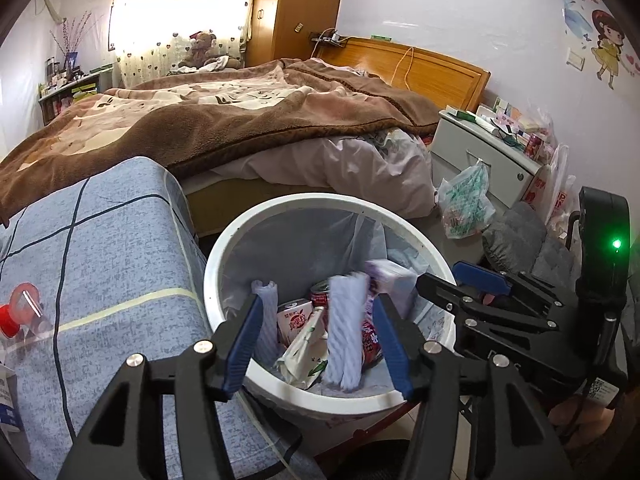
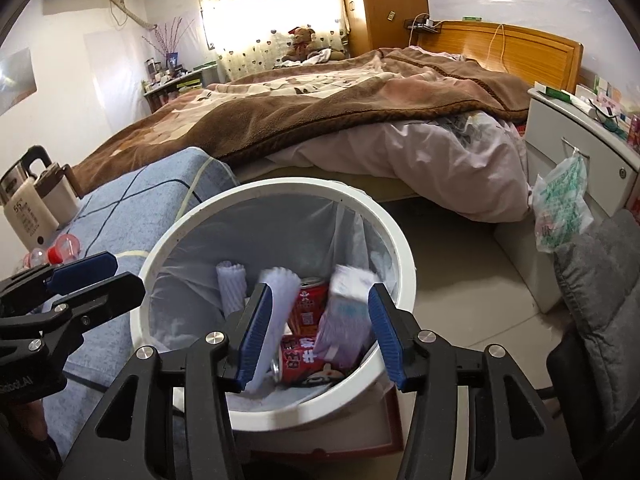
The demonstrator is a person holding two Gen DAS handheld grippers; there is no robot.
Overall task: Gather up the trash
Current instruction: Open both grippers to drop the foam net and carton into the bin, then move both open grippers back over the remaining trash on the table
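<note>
Both grippers (image 1: 318, 344) (image 2: 318, 338) tilted over bin (image 1: 224, 256)

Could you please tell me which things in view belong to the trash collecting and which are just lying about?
Part of the job:
white bin
foam sleeve, blurred, between the open left gripper pads
purple carton, blurred, between the open right gripper pads
red cans

Just lying about:
bed
nightstand
kettle
teddy bear

A glossy white plastic bin (image 2: 276, 404) lined with thin film holds shiny red metal cans (image 2: 306, 312).
</note>
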